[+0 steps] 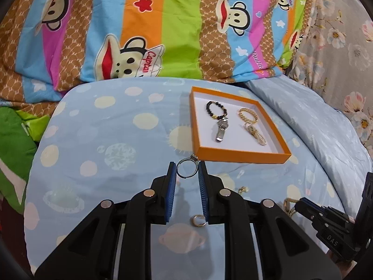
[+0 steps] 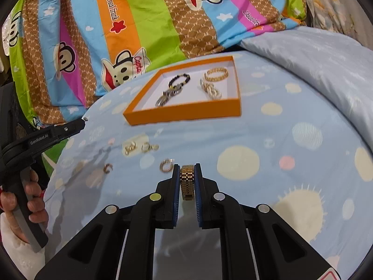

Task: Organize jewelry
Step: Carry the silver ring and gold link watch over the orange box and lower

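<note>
An orange tray lies on the blue bedspread. It holds a black bead bracelet, a silver piece, a gold bangle and a gold chain. My left gripper is shut on a silver ring, held above the bed just before the tray's near left corner. My right gripper is shut on a gold band bracelet above the bed. Small gold rings lie loose on the bedspread.
A striped cartoon-monkey quilt is bunched behind the tray. A pale blue pillow lies to the right. More small earrings lie left of the right gripper. The other gripper shows at each view's edge.
</note>
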### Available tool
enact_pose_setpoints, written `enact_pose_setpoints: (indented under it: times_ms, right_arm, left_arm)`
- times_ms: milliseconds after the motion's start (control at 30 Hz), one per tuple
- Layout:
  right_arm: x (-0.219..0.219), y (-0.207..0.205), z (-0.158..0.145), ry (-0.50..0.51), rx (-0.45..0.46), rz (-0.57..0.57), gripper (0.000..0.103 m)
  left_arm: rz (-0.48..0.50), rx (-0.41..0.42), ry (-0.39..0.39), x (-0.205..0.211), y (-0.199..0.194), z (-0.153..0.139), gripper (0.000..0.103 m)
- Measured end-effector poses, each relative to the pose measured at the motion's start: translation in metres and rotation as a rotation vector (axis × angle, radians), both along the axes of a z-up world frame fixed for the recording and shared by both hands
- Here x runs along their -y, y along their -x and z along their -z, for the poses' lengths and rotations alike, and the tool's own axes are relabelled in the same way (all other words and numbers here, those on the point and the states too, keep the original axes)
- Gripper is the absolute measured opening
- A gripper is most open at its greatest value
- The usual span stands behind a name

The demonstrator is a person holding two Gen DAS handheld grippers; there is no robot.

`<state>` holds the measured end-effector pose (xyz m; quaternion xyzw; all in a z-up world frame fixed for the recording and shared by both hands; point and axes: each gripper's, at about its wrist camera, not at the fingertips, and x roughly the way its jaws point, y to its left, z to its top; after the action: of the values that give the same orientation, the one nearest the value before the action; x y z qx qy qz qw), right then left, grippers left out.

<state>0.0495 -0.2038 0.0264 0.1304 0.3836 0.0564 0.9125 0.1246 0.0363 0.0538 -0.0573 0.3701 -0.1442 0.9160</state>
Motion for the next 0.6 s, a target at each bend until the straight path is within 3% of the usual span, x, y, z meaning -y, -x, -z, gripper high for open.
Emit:
enact_pose_setpoints:
  times_ms: [267, 600]
  right_arm:
    - [0.014, -0.036, -0.031, 0.035, 0.081, 0.04, 0.011]
    - [0.019, -0.094, -0.042, 0.038, 0.12, 0.062, 0.011]
  left_arm:
    - [0.041, 0.059, -0.002, 0.032, -0.023, -0.019, 0.018]
    - [0.077, 0.073, 0.028, 0.074, -0.068, -0.024, 0.018]
